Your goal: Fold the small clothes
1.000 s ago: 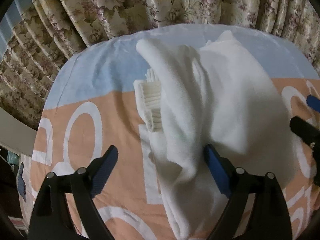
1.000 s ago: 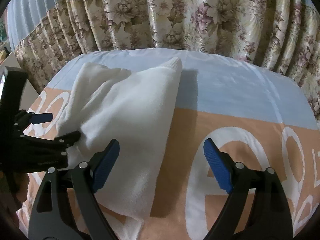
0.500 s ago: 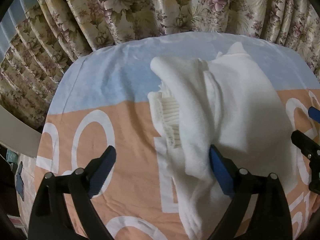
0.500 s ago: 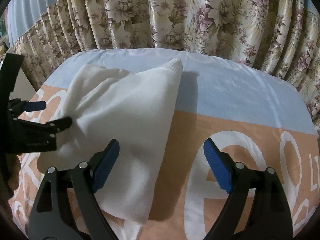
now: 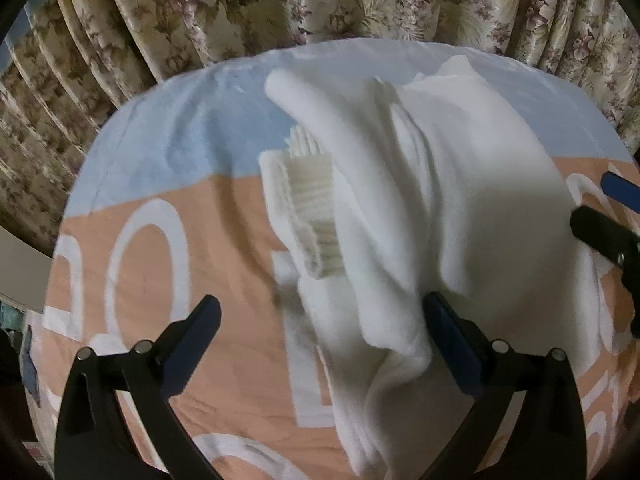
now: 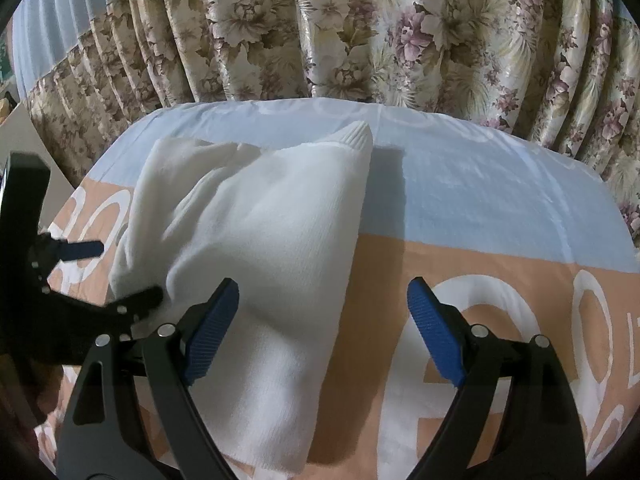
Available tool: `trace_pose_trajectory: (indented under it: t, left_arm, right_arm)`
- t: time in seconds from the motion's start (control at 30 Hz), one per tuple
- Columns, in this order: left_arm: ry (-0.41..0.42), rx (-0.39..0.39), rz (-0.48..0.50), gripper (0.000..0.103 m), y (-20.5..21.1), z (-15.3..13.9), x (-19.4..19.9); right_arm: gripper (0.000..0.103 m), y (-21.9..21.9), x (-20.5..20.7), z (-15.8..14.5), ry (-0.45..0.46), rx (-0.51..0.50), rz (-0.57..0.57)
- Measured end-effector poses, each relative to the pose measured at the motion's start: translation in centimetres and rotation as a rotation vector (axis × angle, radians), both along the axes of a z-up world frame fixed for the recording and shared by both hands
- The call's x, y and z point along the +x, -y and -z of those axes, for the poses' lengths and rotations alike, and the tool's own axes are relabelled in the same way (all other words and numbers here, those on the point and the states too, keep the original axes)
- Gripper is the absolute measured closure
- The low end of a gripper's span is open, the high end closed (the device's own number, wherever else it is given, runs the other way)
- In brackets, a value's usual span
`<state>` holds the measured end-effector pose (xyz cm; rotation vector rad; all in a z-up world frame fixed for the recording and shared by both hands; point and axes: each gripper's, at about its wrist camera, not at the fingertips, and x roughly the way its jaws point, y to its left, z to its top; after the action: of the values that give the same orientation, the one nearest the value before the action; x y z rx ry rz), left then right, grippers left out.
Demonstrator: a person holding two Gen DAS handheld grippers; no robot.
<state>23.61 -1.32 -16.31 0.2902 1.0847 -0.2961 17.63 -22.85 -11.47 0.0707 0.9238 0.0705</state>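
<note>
White and soft, the little sweater (image 5: 452, 216) lies in a heap on the bed sheet (image 5: 168, 208), which is pale blue at the far side and peach near us. Its long way runs from near us toward the flowery curtain (image 6: 360, 32), so it lies almost in line with both our tongs. A ribbed cuff (image 5: 308, 216) sticks out on the left of the heap. Our left tongs (image 5: 320, 336) are spread wide and opening more. The sweater's near fold lies between them, up against the right blue pad (image 5: 452, 344), and we think nothing is pinched. Our right tongs (image 6: 324, 332) are spread wide too. The sweater's right edge lies between them, near the left pad (image 6: 212, 332), and they hold nothing. In the right wrist view the left tongs show at the sweater's left side, so the sweater sits between our two hands. We judge the left hand is nearer to the thick bunched part, and the right hand is nearer to the flat long edge. Big white letters are printed on the sheet. We can see round shapes like an O (image 6: 472, 320), but we cannot read a whole word. We see no tag or brand on the sweater.
</note>
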Motion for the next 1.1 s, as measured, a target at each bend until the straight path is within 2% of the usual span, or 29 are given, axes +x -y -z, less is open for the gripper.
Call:
trace_pose_trajectory:
  t: [0.17, 0.33, 0.4, 0.5, 0.6, 0.67, 0.77, 0.9, 1.1]
  left_arm:
    - [-0.004, -0.003, 0.029, 0.001, 0.5, 0.7, -0.2]
    - [-0.050, -0.024, 0.084, 0.003, 1.1, 1.5, -1.7]
    - [-0.054, -0.054, 0.082, 0.007, 0.8, 1.6, -1.9]
    - [-0.099, -0.128, 0.082, 0.020, 0.4, 1.7, -1.6]
    - [-0.079, -0.112, 0.130, 0.037, 1.2, 1.3, -2.2]
    - [-0.078, -0.112, 0.148, 0.052, 1.6, 1.2, -2.6]
    - [-0.062, -0.111, 0.158, 0.062, 1.8, 1.0, -3.0]
    - [-0.077, -0.120, 0.156, 0.066, 1.3, 0.8, -2.5]
    - [-0.077, -0.075, 0.186, 0.066, 1.7, 0.6, -2.4]
  right_arm:
    - [0.016, 0.1, 0.6, 0.6, -0.009, 0.002, 0.000]
    - [0.016, 0.2, 0.9, 1.1, -0.013, 0.018, -0.001]
    - [0.016, 0.3, 1.2, 1.4, -0.018, 0.027, -0.003]
    - [0.016, 0.2, 1.5, 1.8, -0.026, 0.031, -0.012]
    - [0.016, 0.4, 1.6, 1.9, -0.029, 0.038, -0.015]
    - [0.016, 0.5, 1.6, 1.9, -0.029, 0.042, -0.012]
    - [0.016, 0.5, 1.6, 1.9, -0.030, 0.043, -0.016]
    - [0.016, 0.3, 1.4, 1.9, -0.035, 0.037, -0.033]
    - [0.013, 0.5, 1.0, 3.0, -0.073, 0.066, -0.035]
